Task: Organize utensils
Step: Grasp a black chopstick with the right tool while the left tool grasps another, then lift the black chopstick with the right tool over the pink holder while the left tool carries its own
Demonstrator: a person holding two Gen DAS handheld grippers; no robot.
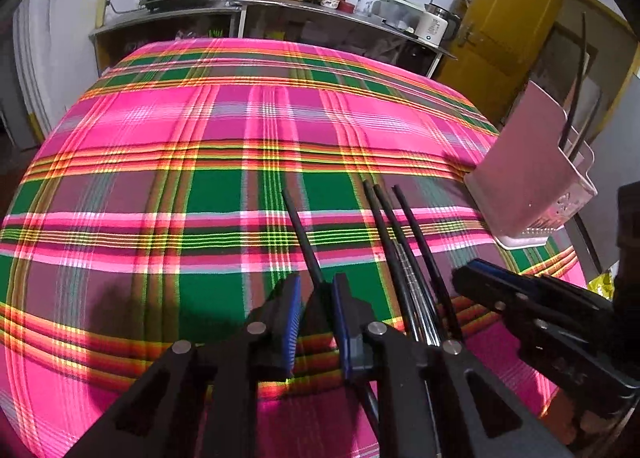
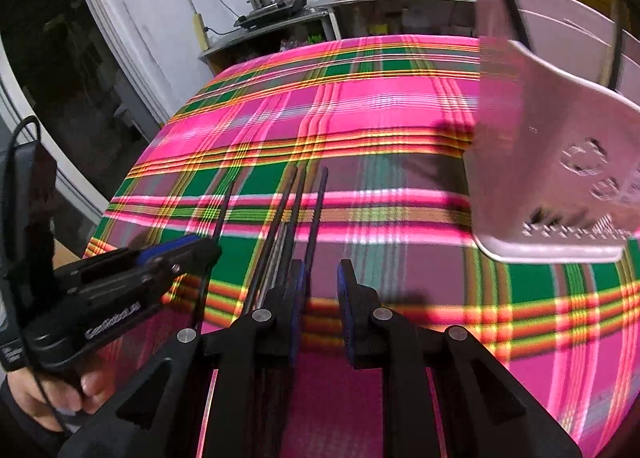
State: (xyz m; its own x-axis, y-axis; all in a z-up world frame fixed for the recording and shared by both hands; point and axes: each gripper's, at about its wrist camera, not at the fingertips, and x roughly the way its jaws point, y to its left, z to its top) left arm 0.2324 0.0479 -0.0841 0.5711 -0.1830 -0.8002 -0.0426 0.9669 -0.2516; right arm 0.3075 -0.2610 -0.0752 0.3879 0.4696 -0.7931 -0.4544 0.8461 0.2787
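Note:
Several black chopsticks lie on the plaid tablecloth. One chopstick (image 1: 302, 236) runs between the open fingers of my left gripper (image 1: 316, 298), close to the right pad (image 1: 342, 310); contact is unclear. Three more chopsticks (image 1: 404, 242) lie just to its right; they also show in the right wrist view (image 2: 292, 218). My right gripper (image 2: 322, 290) is open and empty beside them, and shows in the left wrist view (image 1: 472, 278). A pink utensil holder (image 1: 532, 182) stands at the right with chopsticks upright in it; it is also in the right wrist view (image 2: 560, 162).
The tablecloth (image 1: 200, 138) covers the whole table. My left gripper (image 2: 176, 258) and the hand that holds it show at the left of the right wrist view. A counter (image 1: 280, 6) with pots, bottles and a kettle stands behind the table.

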